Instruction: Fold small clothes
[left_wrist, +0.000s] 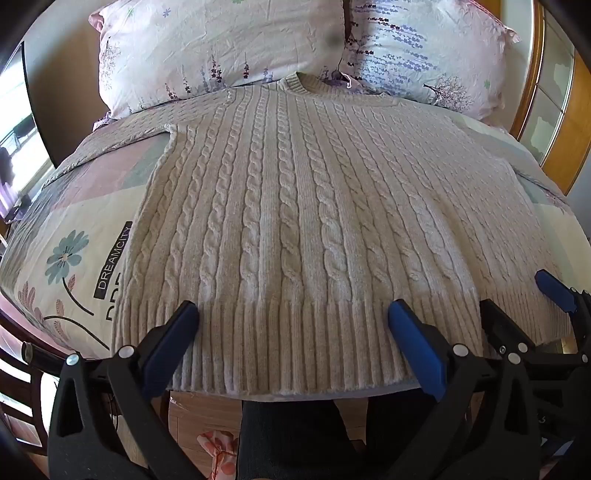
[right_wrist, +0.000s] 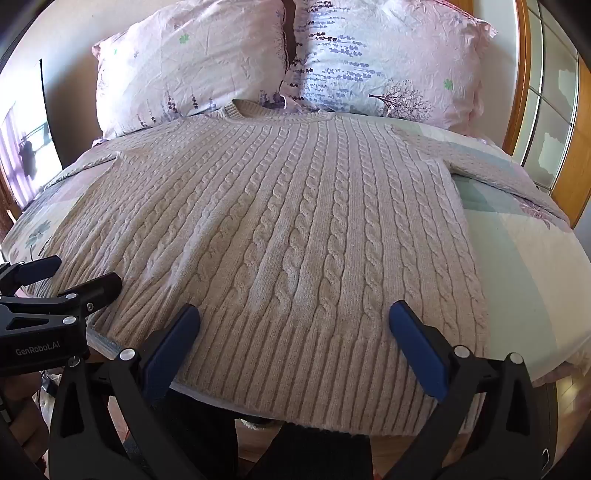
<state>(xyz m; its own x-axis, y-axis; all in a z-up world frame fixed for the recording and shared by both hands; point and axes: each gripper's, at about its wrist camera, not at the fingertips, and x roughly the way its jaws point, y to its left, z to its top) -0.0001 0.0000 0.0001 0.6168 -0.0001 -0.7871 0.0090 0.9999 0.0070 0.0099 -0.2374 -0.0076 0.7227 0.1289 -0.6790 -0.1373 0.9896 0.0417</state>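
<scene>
A beige cable-knit sweater (left_wrist: 295, 206) lies flat on the bed, collar toward the pillows, ribbed hem at the near edge; it also shows in the right wrist view (right_wrist: 280, 236). Its sleeves spread out to both sides. My left gripper (left_wrist: 293, 317) is open and empty, hovering over the hem left of centre. My right gripper (right_wrist: 295, 321) is open and empty over the hem's right part. Each gripper shows in the other's view: the right gripper (left_wrist: 517, 295) at the right edge, the left gripper (right_wrist: 79, 275) at the left edge.
Two floral pillows (left_wrist: 221, 48) (right_wrist: 388, 59) lean at the head of the bed. A patterned quilt (left_wrist: 74, 236) covers the mattress. A wooden frame (right_wrist: 524, 74) stands at the right. The floor (left_wrist: 207, 413) and a dark-clothed person (left_wrist: 295, 435) are below the near edge.
</scene>
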